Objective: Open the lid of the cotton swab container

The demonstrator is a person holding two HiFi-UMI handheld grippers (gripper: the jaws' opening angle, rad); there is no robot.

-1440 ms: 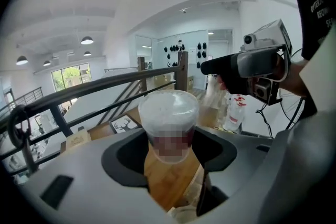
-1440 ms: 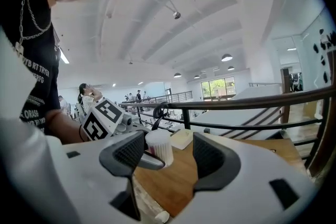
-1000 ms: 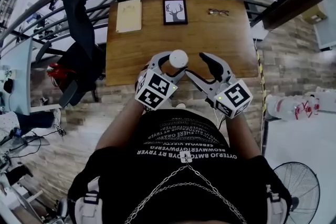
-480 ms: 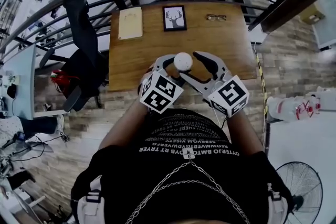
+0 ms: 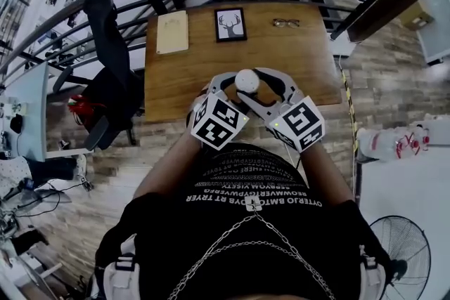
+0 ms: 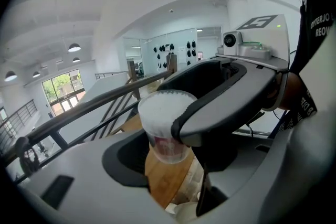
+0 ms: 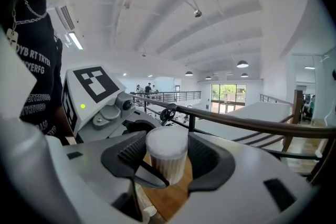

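The left gripper (image 5: 235,89), seen from the head view, is closed on the cotton swab container (image 5: 246,80) and holds it in the air above the wooden table (image 5: 183,77), over the table's near edge. The right gripper (image 5: 257,85) reaches in from the opposite side. In the left gripper view the clear body sits clamped between the left jaws, and a right jaw crosses the frosted lid (image 6: 160,107). In the right gripper view the jaws are closing on the lid and the ribbed pads look to be meeting its sides. This looks like the lid-grasp step. Next the right grip must firm up and lift or twist the lid off while the left holds the body steady. A second ago the right gripper stood wide open, apart from the container and further along the table edge.
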